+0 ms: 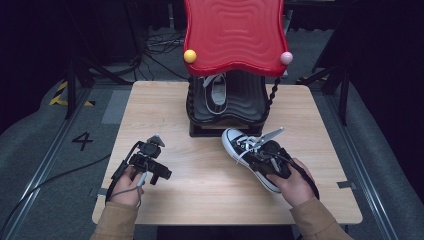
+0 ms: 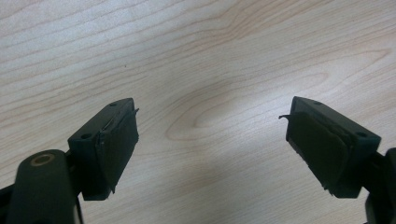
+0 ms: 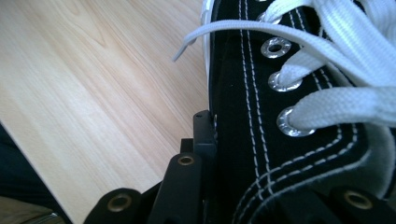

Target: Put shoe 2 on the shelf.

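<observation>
In front of the red-roofed rack point(image 1: 233, 35), the right gripper point(image 1: 267, 161) has its fingers clamped on the black sneaker point(image 1: 245, 145) (white-laced), while the left gripper point(image 1: 150, 162) has its fingers wide over the worktop point(image 1: 200, 190).

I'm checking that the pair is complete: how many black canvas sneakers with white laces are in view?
2. One black canvas sneaker with white laces is clamped in the right gripper over the wooden table; the other stands on the red-roofed rack's shelf. The roof may hide more.

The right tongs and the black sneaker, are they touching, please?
Touching: in the right gripper view, the right tongs clamp the black sneaker, one jaw pressed flat against its canvas side.
</observation>
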`<move>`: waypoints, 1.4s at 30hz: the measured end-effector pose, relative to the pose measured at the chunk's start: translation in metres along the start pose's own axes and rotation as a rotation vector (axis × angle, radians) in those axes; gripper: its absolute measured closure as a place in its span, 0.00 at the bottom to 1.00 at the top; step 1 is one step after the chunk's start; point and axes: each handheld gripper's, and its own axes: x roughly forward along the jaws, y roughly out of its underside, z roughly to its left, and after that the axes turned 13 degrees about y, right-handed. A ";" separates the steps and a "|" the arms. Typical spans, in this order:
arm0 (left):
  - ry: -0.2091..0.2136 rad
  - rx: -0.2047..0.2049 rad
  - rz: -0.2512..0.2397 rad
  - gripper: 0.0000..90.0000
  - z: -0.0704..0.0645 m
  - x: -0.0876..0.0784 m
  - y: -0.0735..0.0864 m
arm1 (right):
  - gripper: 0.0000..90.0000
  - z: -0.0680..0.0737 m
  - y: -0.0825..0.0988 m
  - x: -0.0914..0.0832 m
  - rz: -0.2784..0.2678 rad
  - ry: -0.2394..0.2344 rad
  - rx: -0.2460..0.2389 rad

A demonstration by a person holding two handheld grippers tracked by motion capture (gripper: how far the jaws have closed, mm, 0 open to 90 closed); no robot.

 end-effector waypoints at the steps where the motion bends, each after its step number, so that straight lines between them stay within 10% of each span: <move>1: -0.003 -0.001 -0.001 0.19 0.000 0.000 0.000 | 0.96 -0.001 -0.001 -0.002 -0.006 -0.001 0.004; 18: 0.006 -0.004 0.005 0.19 0.003 0.000 0.001 | 0.96 -0.028 -0.031 -0.045 -0.102 0.078 0.056; 42: 0.017 -0.007 -0.003 0.19 0.006 -0.001 0.001 | 0.96 -0.056 -0.086 -0.030 -0.189 0.243 0.163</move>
